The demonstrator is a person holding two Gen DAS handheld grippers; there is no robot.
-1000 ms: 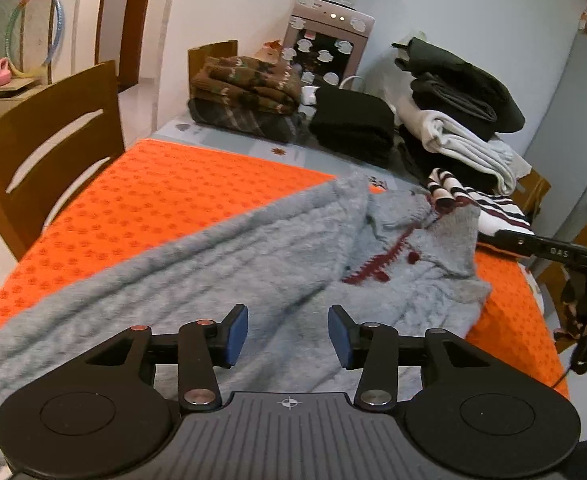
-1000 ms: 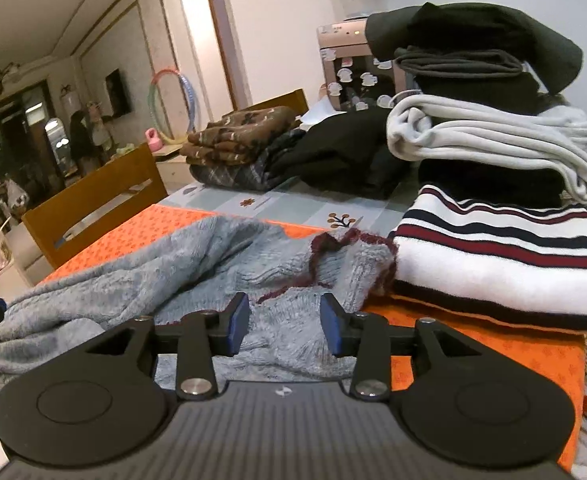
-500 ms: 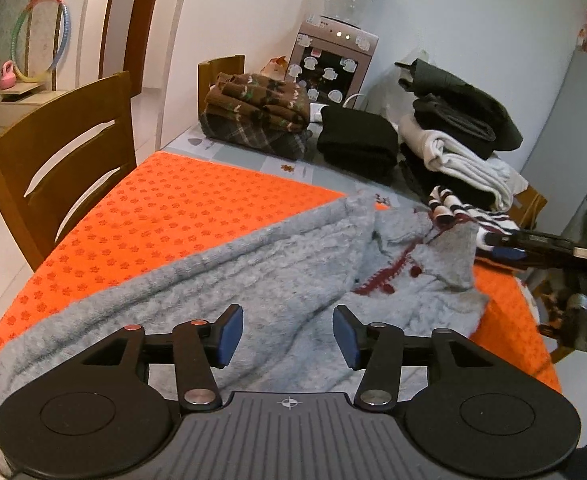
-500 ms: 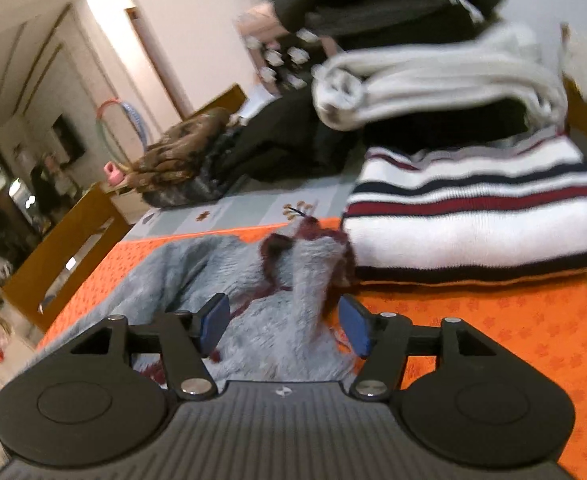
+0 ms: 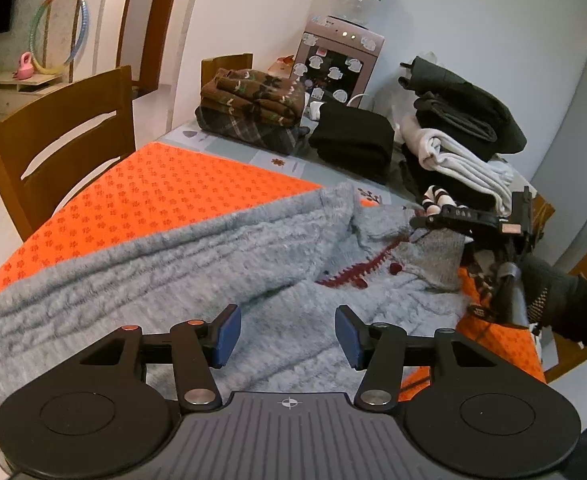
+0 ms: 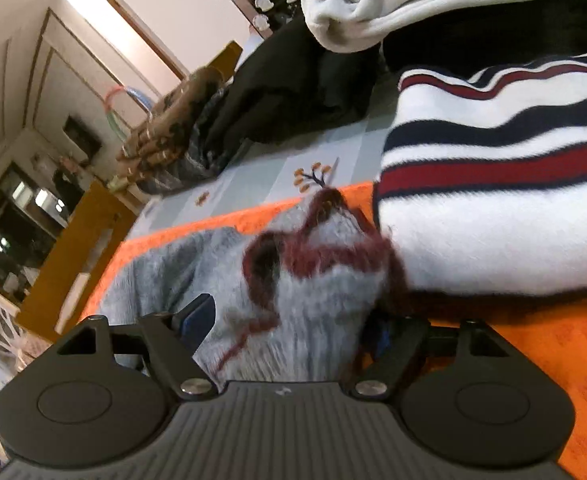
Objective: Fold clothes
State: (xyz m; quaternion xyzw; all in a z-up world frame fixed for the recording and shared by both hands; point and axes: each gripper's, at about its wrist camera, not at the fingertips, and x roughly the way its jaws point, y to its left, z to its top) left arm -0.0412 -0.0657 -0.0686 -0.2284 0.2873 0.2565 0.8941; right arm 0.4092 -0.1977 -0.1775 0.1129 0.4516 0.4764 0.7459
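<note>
A grey knit sweater (image 5: pixel 213 264) with dark red trim lies spread across the orange mat (image 5: pixel 153 192). My left gripper (image 5: pixel 287 336) hovers open over the sweater's body, nothing between its blue pads. In the right wrist view, the sweater's red-trimmed collar part (image 6: pixel 321 280) bunches between the fingers of my right gripper (image 6: pixel 289 324). Its jaws are opening and its right pad is partly hidden by the cloth. From the left wrist view, the right gripper (image 5: pixel 469 220) sits at the sweater's far right end, held by a gloved hand (image 5: pixel 549 300).
A folded striped sweater (image 6: pixel 493 184) lies just right of the collar. Behind it stand piles of white (image 5: pixel 453 160), black (image 5: pixel 353 140) and brown patterned clothes (image 5: pixel 253 96). A wooden chair (image 5: pixel 61 132) stands at the left, a water dispenser (image 5: pixel 337 68) behind the table.
The right gripper sank, rolled and closed in on the sweater's collar end, its jaws widening around it. The left gripper drew back a little and its jaws opened slightly.
</note>
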